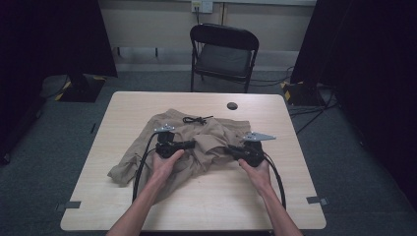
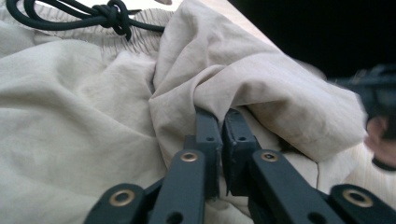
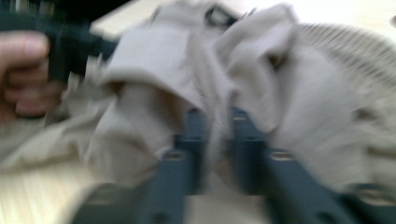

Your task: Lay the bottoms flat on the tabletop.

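left hand-held gripper: clamped on a fold of the beige garment | right hand-held gripper: pinching the garment's other fold | garment: crumpled mid-surface, drawstring on top

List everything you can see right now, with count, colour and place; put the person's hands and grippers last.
garment: one, beige, crumpled on the table's middle
drawstring: one, black, knotted at the garment's far edge
table: one, light wood, centre of the room
grommet: one, black, table's far edge
folding chair: one, black, behind the table
left gripper: one, black, shut on a garment fold
right gripper: one, black, shut on a garment fold
left hand: one, holding the left gripper
right hand: one, holding the right gripper
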Tool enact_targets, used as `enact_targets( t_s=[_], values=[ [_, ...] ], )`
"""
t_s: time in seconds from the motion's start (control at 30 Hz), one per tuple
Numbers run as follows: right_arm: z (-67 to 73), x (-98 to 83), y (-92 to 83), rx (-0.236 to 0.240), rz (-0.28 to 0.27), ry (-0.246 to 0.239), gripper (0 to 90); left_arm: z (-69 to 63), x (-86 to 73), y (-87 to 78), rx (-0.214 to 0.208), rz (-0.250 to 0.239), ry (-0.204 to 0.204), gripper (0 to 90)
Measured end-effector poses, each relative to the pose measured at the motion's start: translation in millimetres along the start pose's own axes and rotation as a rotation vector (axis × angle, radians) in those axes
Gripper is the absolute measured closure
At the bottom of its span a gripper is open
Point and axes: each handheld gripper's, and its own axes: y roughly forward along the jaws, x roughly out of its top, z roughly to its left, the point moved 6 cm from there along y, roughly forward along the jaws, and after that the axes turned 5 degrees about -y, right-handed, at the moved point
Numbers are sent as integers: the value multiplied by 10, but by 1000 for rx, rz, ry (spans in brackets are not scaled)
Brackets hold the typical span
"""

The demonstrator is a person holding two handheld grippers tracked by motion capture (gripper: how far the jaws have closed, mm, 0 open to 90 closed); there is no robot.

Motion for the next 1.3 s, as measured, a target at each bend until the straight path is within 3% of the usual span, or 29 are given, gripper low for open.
enact_targets(
  t_s=[0.13,0.27,0.33,0.4,0.43,0.53,0.63,0.7,0.77,0.83,0.9,1.03,1.1,1.3],
  values=[
    [-158,106,-72,-28,-57,52,898,-85,16,-54,8,-6,32,694],
    [-342,152,-118,-75,-70,101,898,-264,33,-119,14,-21,112,641],
    [-392,181,-130,-95,-76,112,898,-406,24,-134,-4,-23,165,667],
    [-427,210,-134,-105,-80,114,899,-587,0,-103,-74,-32,207,741],
    [-439,226,-134,-114,-80,112,899,-641,-10,-87,-87,-30,224,768],
    [-456,233,-122,-118,-81,121,898,-819,-72,29,-144,-3,246,774],
    [-470,197,-85,-111,-67,129,898,-836,-153,230,-109,57,223,596],
    [-469,191,-81,-110,-67,133,898,-805,-196,335,-72,72,230,554],
    [-464,198,-82,-105,-71,130,898,-781,-222,419,-45,84,213,430],
    [-468,198,-85,-106,-70,131,898,-752,-242,495,11,97,217,336],
    [-477,191,-91,-104,-70,131,898,-681,-257,557,82,122,238,310],
    [-488,178,-121,-107,-72,133,898,-533,-262,601,135,124,228,393],
    [-501,174,-136,-108,-71,130,898,-480,-276,623,155,128,224,488],
    [-545,157,-178,-119,-70,139,898,-514,-272,545,79,109,241,819]
  ],
)
